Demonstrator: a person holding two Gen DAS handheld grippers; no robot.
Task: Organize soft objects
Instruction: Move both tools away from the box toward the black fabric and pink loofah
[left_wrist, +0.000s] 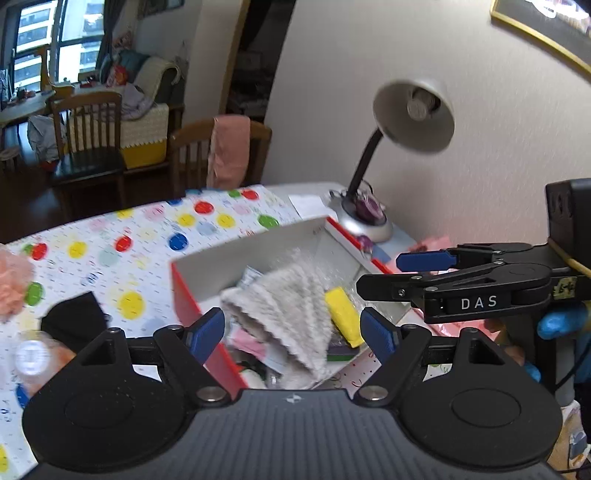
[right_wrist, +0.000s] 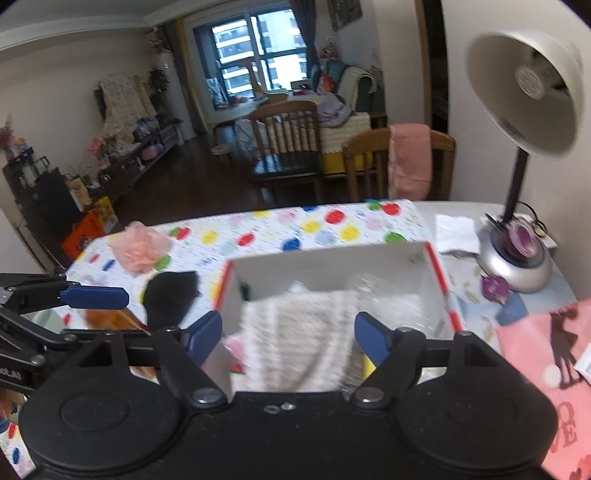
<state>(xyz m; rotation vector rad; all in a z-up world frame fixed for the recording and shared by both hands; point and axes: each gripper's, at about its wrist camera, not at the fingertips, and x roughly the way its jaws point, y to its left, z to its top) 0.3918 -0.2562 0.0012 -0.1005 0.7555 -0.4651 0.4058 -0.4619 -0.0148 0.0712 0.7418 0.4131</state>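
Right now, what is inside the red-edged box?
In the box, a grey knitted cloth lies on top, with a yellow sponge beside it, pink fabric at its edge and clear wrap behind. Whatever lies beneath the cloth is covered.

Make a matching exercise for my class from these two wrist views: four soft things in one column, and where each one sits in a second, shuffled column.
Things
1. grey knitted cloth
2. pink puff
3. black fabric piece
4. pink towel

Places
A. draped over a wooden chair back
B. on the dotted tablecloth, near its far left corner
C. inside the red-edged box
D. on the dotted tablecloth, just left of the box

Pairs: 1-C, 2-B, 3-D, 4-A
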